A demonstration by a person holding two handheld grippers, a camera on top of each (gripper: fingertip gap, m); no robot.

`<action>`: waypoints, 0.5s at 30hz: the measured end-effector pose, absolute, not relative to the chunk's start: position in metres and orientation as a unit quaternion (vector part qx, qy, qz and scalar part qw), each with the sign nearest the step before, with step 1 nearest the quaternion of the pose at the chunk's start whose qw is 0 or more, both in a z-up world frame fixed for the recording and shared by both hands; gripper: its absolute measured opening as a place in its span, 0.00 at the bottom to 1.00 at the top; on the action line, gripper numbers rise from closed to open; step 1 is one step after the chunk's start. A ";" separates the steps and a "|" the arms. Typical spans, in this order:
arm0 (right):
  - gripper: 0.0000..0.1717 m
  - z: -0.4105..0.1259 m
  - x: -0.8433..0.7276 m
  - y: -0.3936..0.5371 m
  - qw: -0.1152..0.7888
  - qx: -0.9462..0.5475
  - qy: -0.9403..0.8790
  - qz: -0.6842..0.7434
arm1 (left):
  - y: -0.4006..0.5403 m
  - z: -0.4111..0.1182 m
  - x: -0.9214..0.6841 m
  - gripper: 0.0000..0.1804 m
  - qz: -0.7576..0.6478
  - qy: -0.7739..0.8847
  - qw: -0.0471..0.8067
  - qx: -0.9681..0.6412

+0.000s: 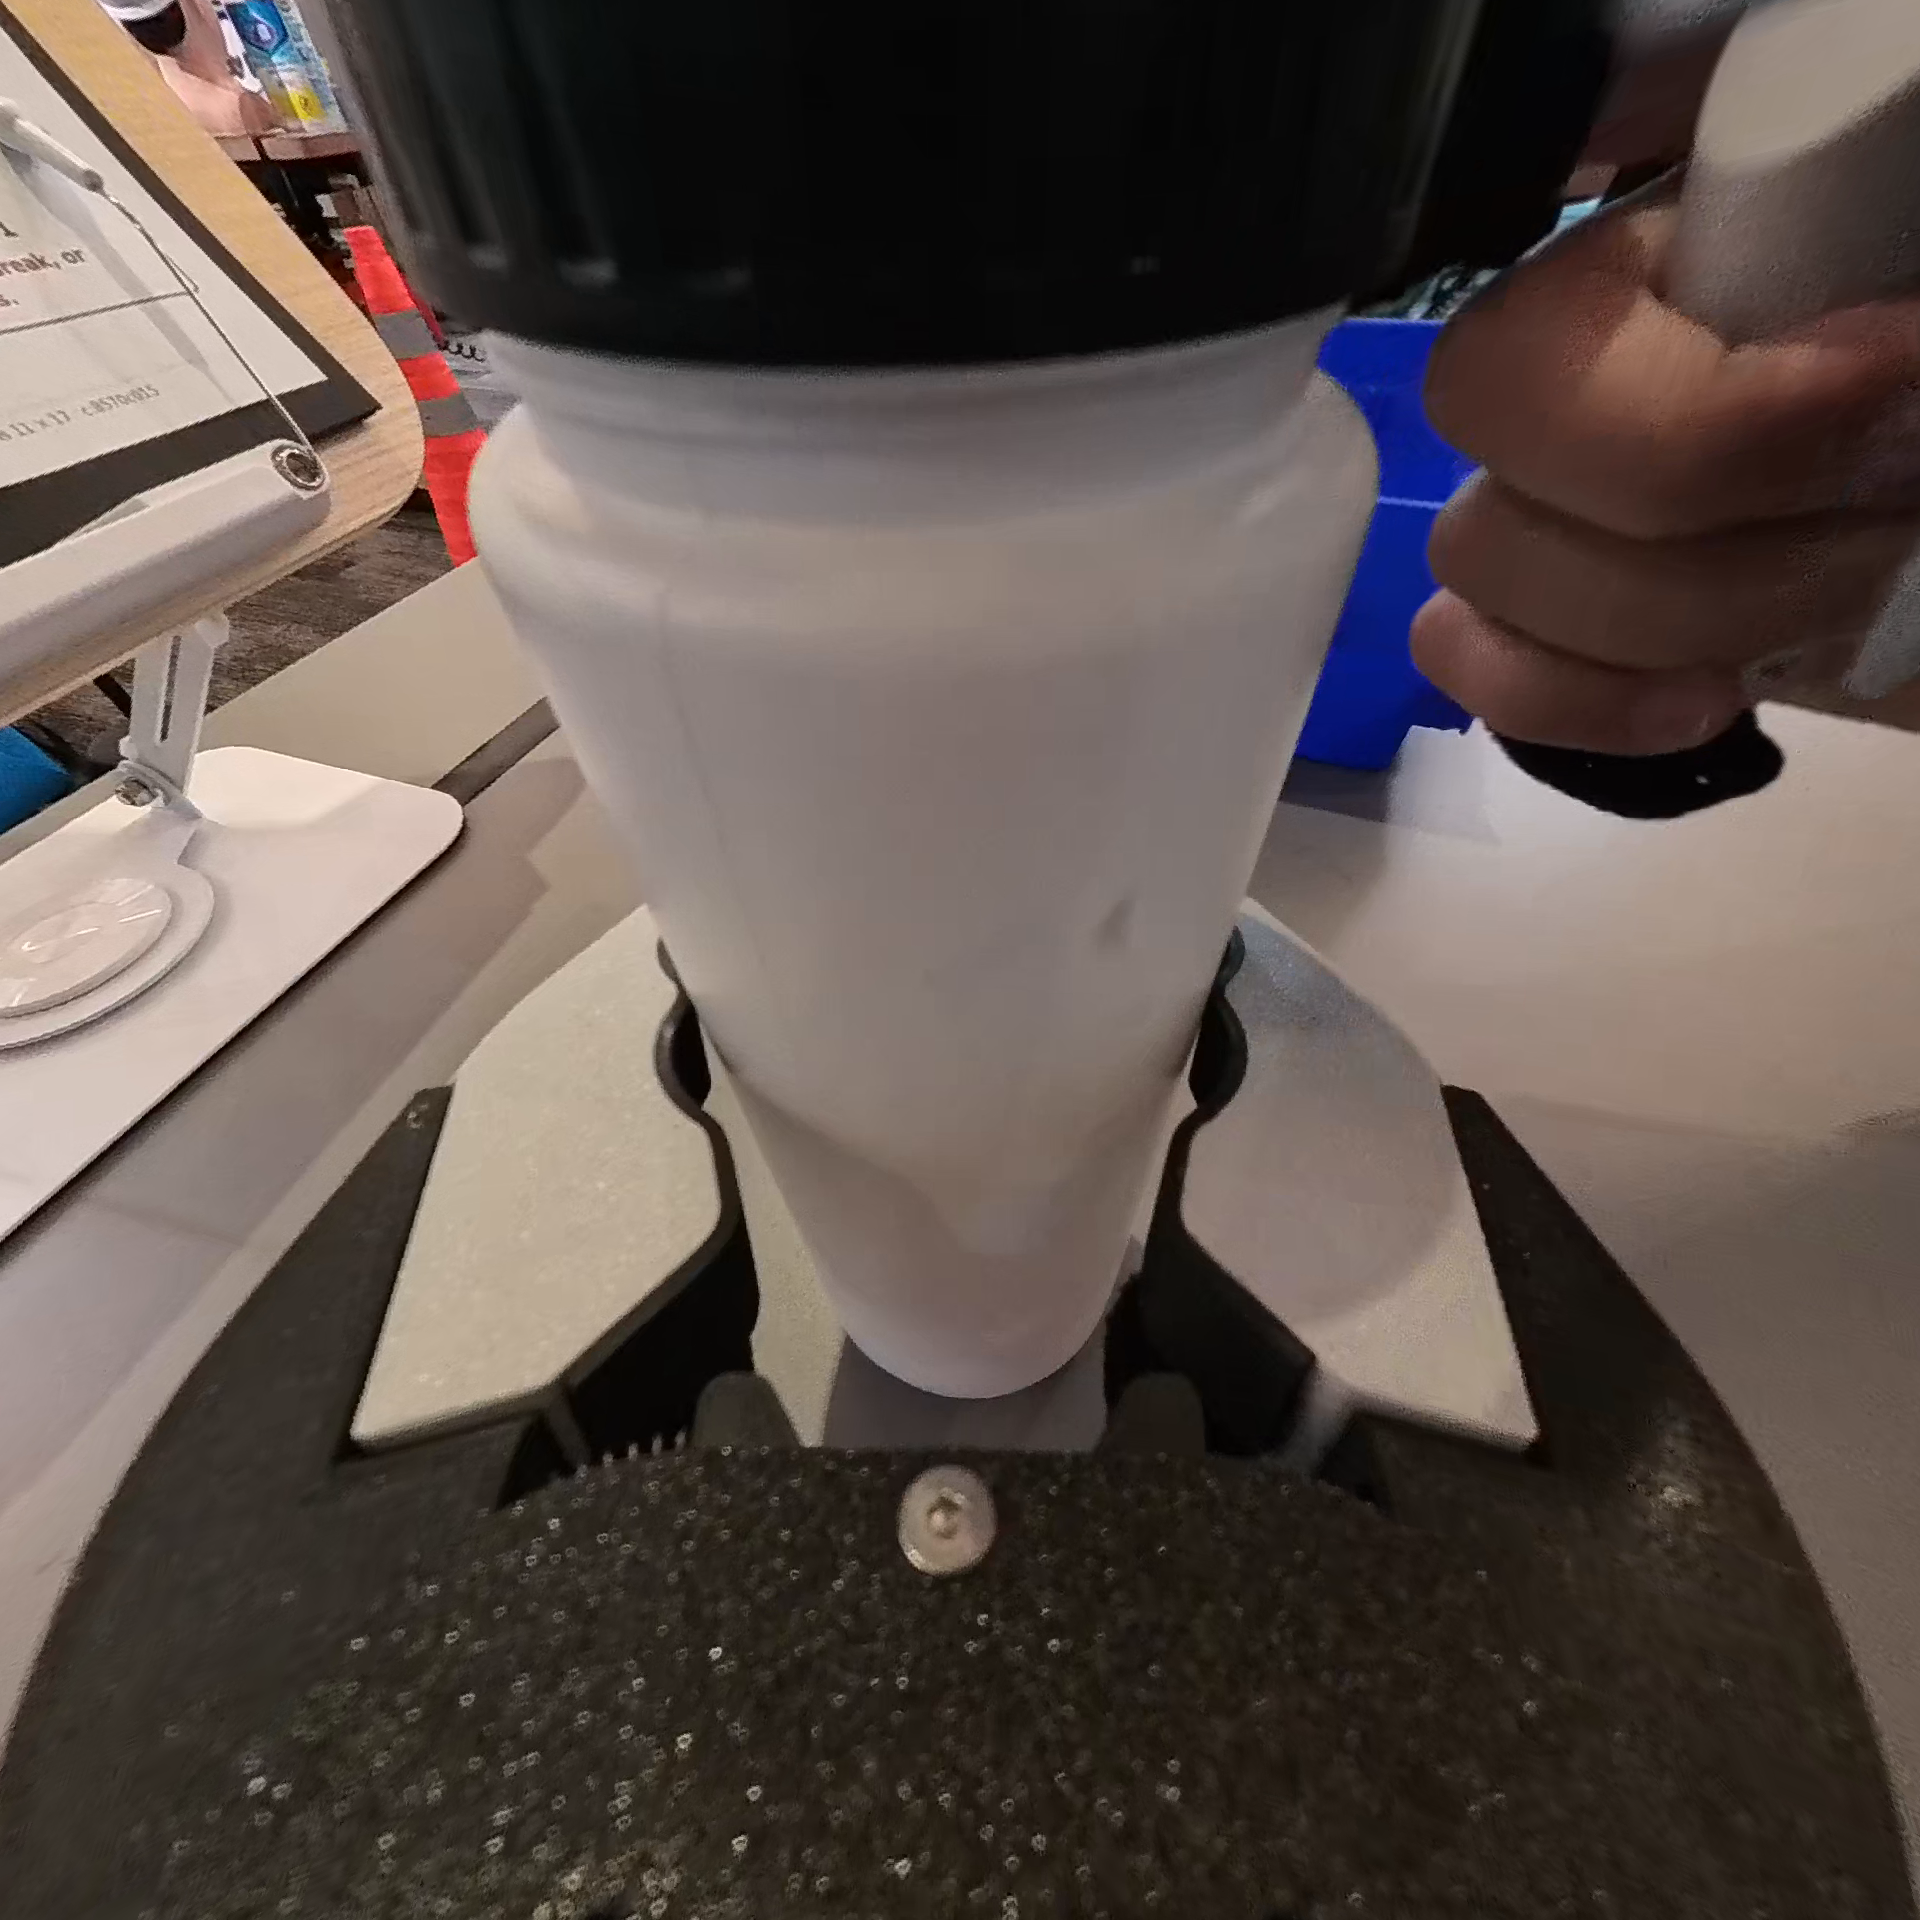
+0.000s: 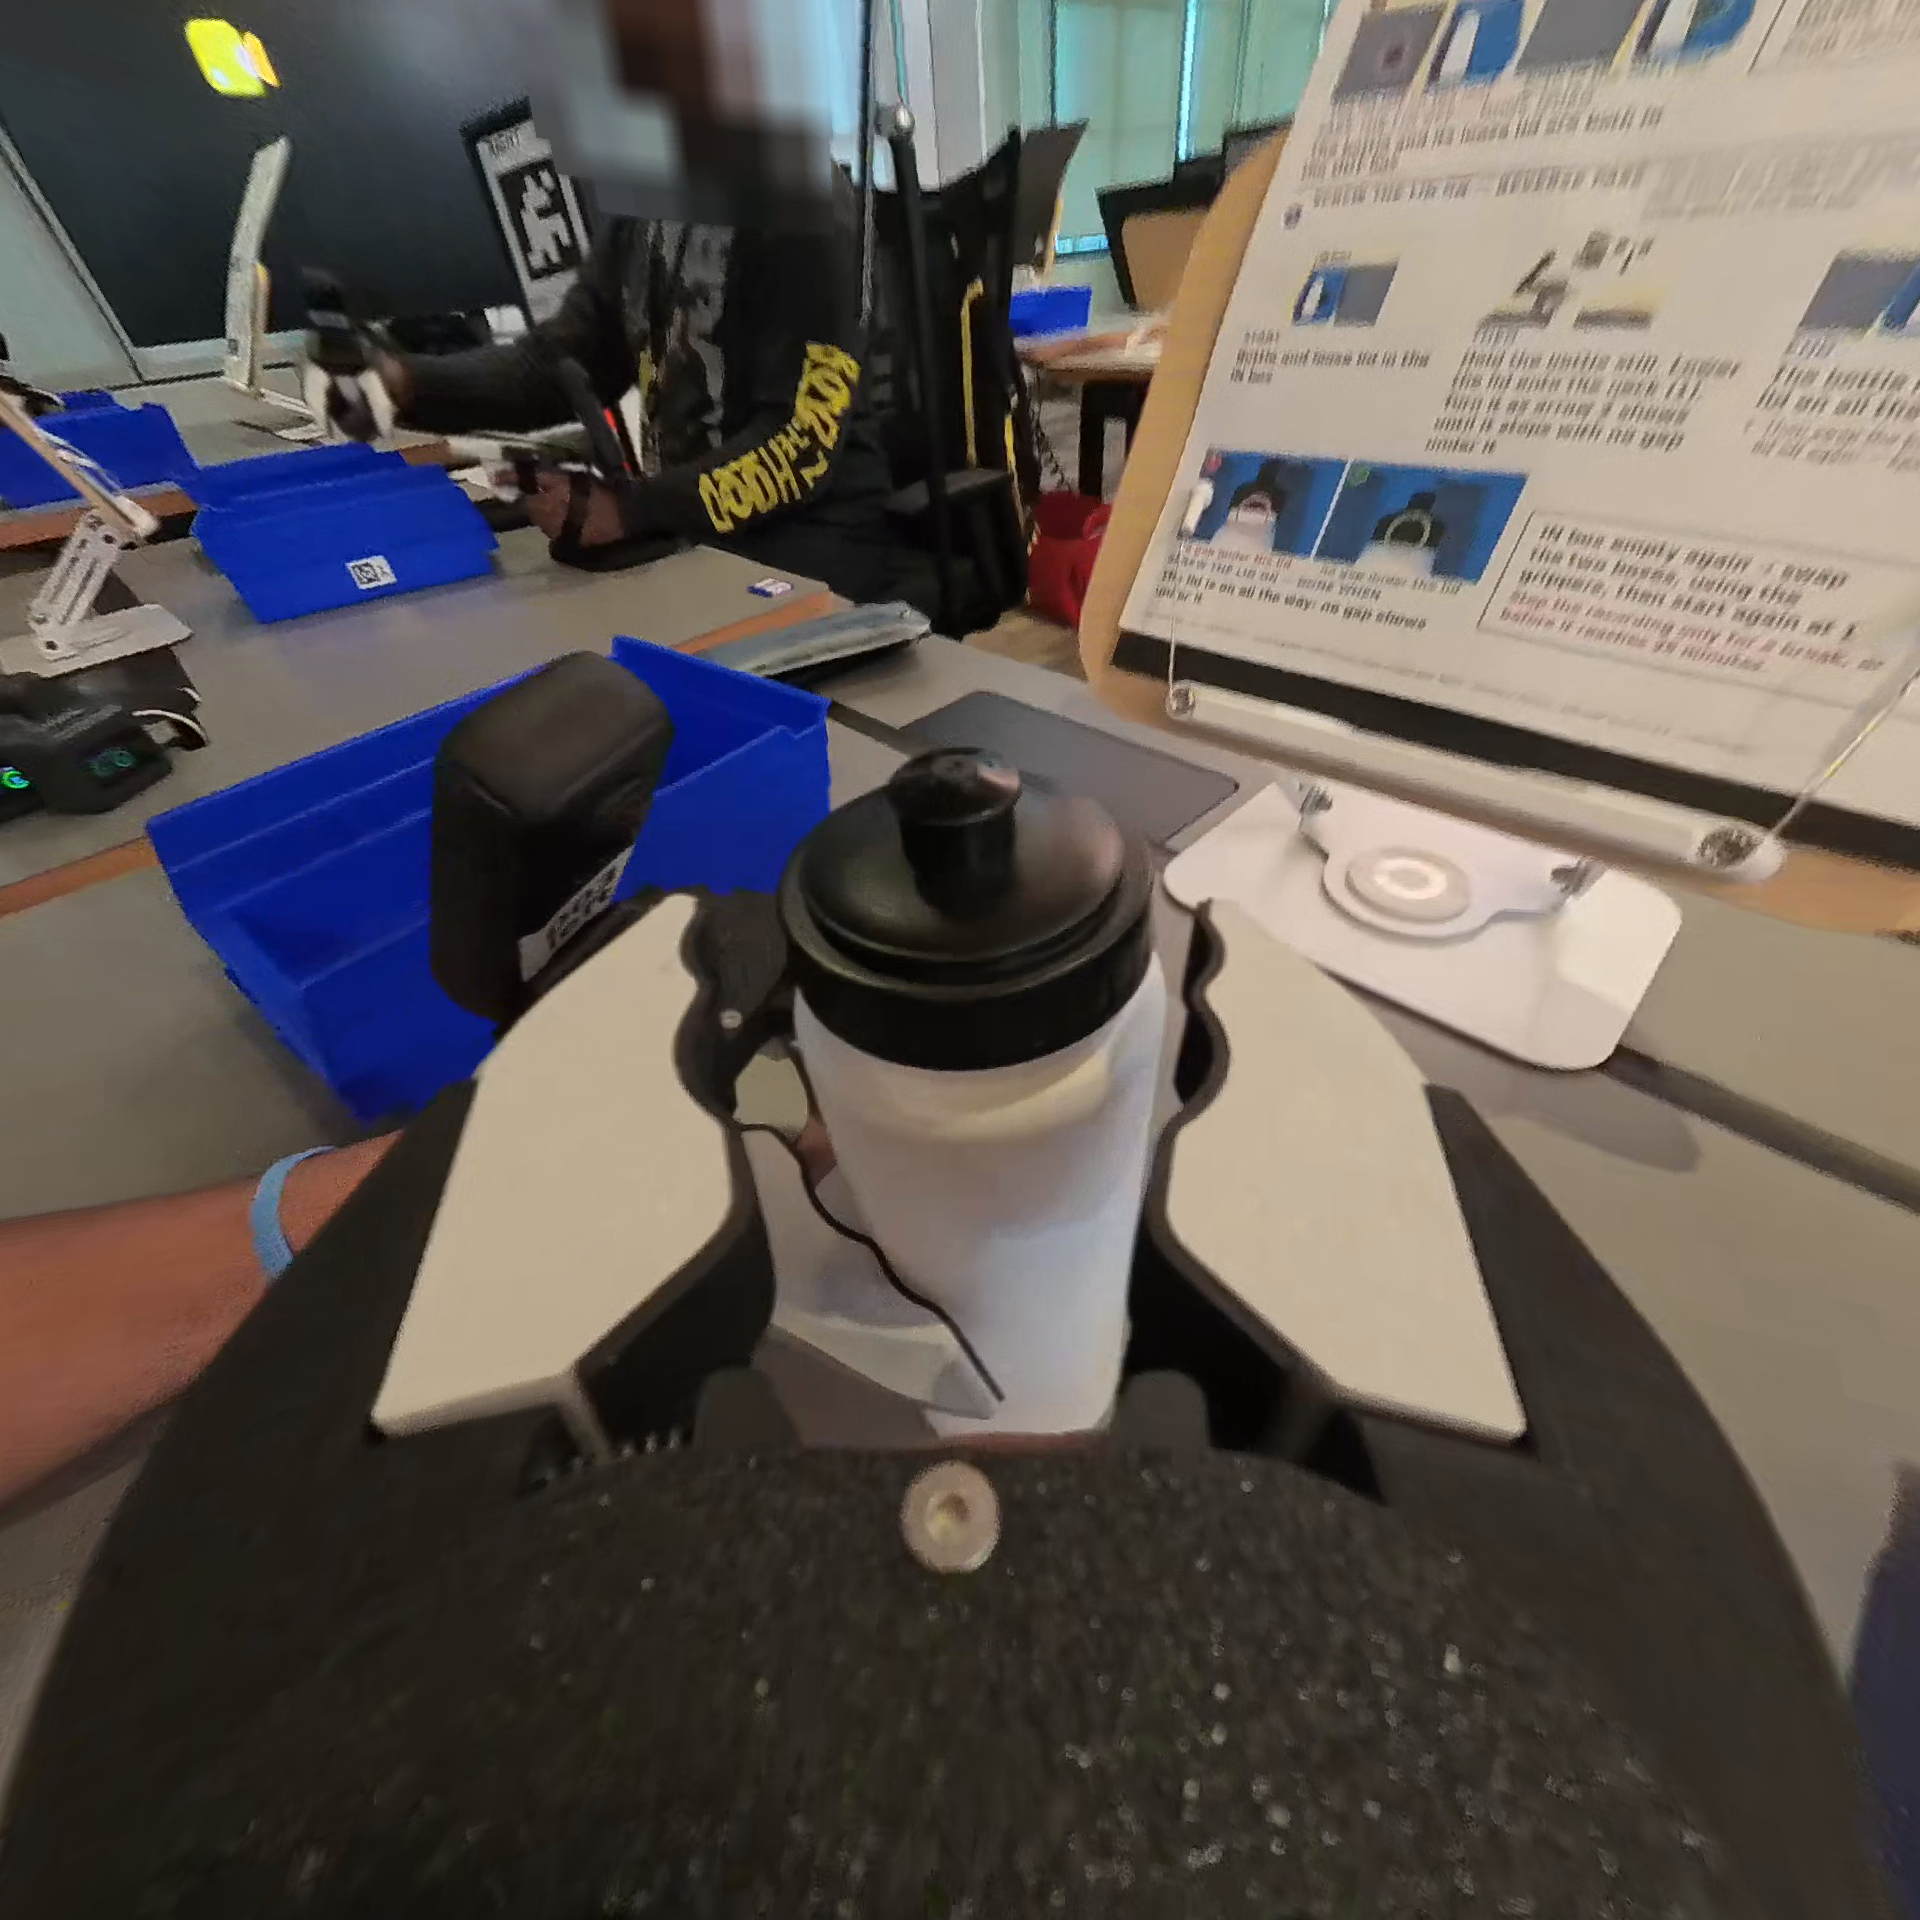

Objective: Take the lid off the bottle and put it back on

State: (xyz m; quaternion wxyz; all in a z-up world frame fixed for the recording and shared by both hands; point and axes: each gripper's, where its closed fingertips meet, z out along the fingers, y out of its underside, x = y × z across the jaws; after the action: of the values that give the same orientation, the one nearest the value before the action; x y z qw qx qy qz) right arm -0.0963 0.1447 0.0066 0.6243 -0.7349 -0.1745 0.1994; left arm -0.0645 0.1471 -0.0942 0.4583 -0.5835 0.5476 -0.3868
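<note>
While the white bottle point(image 1: 935, 831) stands upright at frame centre on the grey surface point(image 1: 1558, 987), the left gripper point(image 1: 951, 1039) is clamped on its body; black lid point(image 2: 966, 914) is on. Right gripper point(image 2: 966, 1018) straddles the neck, fingers point(image 2: 1299, 1143) apart, not pressing. Blue bin point(image 2: 343, 894) lies left of centre.

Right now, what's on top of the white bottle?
A black lid with a round spout sits on the white bottle, which stands between the fingers of a gripper. What's inside the bottle stays hidden.
</note>
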 end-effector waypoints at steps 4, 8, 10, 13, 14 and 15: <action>0.51 0.021 -0.106 0.130 0.637 -0.661 -0.289 0.271 | 0.146 -0.094 -0.065 0.51 -0.388 0.550 0.457 -0.582; 0.56 0.018 -0.104 0.132 0.566 -0.638 -0.394 0.343 | 0.146 -0.094 -0.065 0.51 -0.391 0.550 0.455 -0.581; 0.56 0.016 -0.097 0.140 0.532 -0.646 -0.418 0.354 | 0.145 -0.094 -0.065 0.51 -0.389 0.552 0.456 -0.580; 0.55 0.005 -0.101 0.145 0.463 -0.662 -0.447 0.384 | 0.145 -0.094 -0.065 0.51 -0.391 0.552 0.455 -0.579; 0.53 0.002 -0.105 0.146 0.453 -0.665 -0.452 0.385 | 0.146 -0.094 -0.065 0.51 -0.390 0.552 0.455 -0.579; 0.47 -0.001 -0.108 0.147 0.449 -0.666 -0.451 0.388 | 0.146 -0.094 -0.065 0.51 -0.390 0.552 0.455 -0.580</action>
State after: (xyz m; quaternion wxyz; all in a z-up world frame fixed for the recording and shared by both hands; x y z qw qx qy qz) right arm -0.1078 0.1471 -0.0005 0.4494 -0.6664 -0.4511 0.3879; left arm -0.0652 0.1458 -0.0944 0.4554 -0.5797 0.5519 -0.3899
